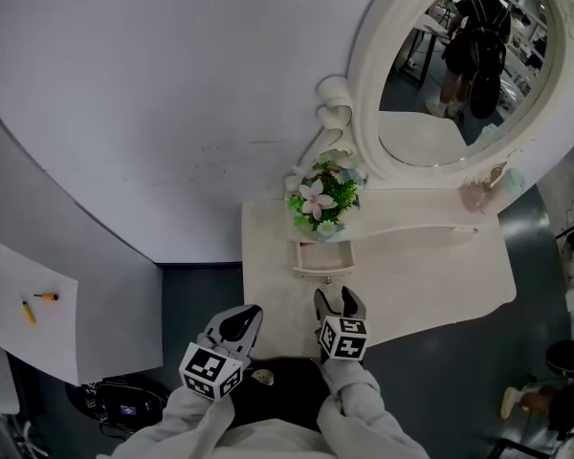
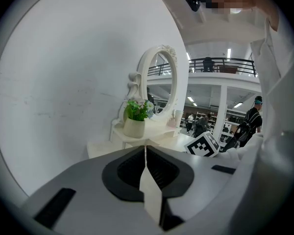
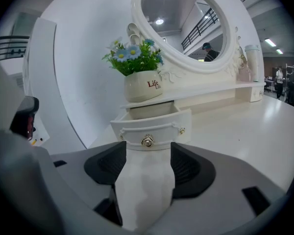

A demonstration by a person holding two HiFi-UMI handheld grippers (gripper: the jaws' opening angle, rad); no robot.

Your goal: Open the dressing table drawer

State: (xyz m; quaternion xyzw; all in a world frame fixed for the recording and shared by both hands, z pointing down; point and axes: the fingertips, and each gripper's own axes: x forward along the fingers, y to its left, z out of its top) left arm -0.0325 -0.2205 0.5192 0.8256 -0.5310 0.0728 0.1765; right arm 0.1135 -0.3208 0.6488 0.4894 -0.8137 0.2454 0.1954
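Note:
The small white drawer (image 1: 321,256) (image 3: 149,126) of the dressing table (image 1: 430,275) stands pulled out under a flower pot (image 1: 320,204) (image 3: 143,89). Its metal knob (image 3: 147,141) faces me. My right gripper (image 1: 337,300) (image 3: 148,152) is open just in front of that knob. Its pads stand on either side and clear of the knob, with nothing held. My left gripper (image 1: 248,313) (image 2: 146,153) hovers at the table's front left edge, jaws shut together on nothing. The oval mirror (image 1: 464,65) (image 3: 186,18) rises behind the pot.
A pink bottle (image 1: 478,195) (image 3: 252,58) stands on the shelf right of the mirror. A white panel (image 1: 38,304) with small orange items leans at the left. A dark bag (image 1: 124,404) lies on the floor, and a stool (image 1: 564,357) stands at the right.

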